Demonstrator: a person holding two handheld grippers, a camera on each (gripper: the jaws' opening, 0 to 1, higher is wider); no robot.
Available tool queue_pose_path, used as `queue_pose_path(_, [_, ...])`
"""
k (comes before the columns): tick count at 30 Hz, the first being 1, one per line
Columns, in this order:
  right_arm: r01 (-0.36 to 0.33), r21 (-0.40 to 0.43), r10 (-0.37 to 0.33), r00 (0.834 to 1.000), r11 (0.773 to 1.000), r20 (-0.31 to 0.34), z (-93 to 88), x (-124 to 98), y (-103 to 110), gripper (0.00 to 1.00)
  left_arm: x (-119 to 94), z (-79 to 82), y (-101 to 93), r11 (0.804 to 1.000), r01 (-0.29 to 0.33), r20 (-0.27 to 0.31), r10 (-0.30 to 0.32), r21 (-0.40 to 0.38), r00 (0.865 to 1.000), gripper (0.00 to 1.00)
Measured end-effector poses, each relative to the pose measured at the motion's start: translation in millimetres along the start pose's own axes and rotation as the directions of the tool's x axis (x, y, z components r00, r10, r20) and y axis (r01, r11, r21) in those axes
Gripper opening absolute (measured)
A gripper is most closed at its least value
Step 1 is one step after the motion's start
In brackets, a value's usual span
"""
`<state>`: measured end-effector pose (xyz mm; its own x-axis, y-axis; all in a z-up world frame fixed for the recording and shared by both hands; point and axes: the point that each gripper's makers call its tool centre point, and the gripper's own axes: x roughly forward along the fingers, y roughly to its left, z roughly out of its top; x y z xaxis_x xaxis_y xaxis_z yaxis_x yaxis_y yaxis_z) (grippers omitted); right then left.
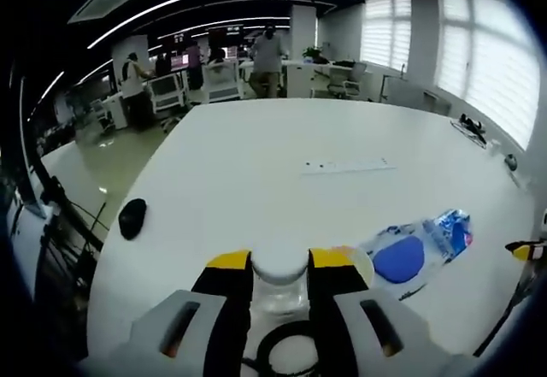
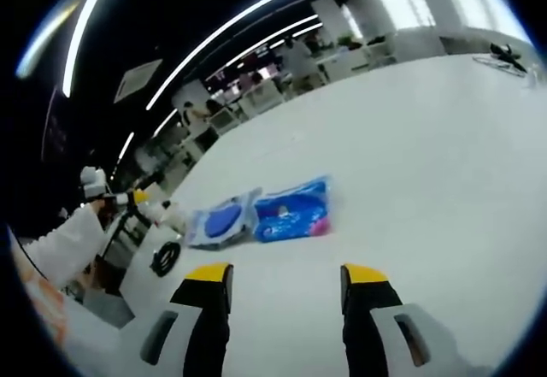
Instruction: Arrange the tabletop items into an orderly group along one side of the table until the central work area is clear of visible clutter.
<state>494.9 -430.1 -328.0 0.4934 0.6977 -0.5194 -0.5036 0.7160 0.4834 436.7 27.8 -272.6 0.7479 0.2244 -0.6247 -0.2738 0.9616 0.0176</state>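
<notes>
Left hand-held gripper (image 1: 279, 262) is clamped on a white cylindrical object (image 1: 279, 268), lower centre; the blue packets (image 1: 416, 251) lie just right of it on the white bench (image 1: 282, 163). Right hand-held gripper (image 2: 285, 274) stands apart and empty, the packets above its jaws. Risk: the smooth cylinder may slip or tip when released; the black object (image 1: 132, 218) at the bench's left edge could be knocked off.

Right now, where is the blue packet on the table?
In the right gripper view the blue packet lies flat on the white table, ahead of the open right gripper, beside a clear bag on its left.
</notes>
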Motion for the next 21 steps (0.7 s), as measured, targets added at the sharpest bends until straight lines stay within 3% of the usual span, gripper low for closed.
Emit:
queue_pose_path(1, [-0.001,0.000,0.001,1.000,1.000,-0.001,-0.5,0.0,-0.1,0.51,1.1,3.2,-0.2,1.000,0.007,0.039,-0.007,-0.006,0.999,0.35])
queue_pose_path(4, [-0.005,0.004,0.005,1.000,1.000,-0.003,-1.4,-1.0,0.0,0.51,-4.9,5.0,-6.3,0.999,0.014,0.074,-0.012,-0.032,0.997,0.51])
queue_pose_path(10, [-0.007,0.037,0.006,1.000,0.999,0.012,0.3,-1.4,-2.2,0.52,-11.2,-2.0,-16.1,0.998,0.012,0.093,-0.006,-0.069,0.996,0.75])
queue_pose_path(15, [-0.013,0.044,0.013,1.000,0.999,0.014,0.0,-2.0,-1.3,0.52,-12.6,-12.4,-10.2,0.998,-0.005,0.096,0.011,-0.069,0.995,0.88])
queue_pose_path(21, [-0.016,0.052,0.016,1.000,0.998,0.009,-3.5,-1.8,-4.2,0.52,-16.3,-38.1,-12.2,0.997,0.008,0.056,-0.003,-0.074,0.998,0.90])
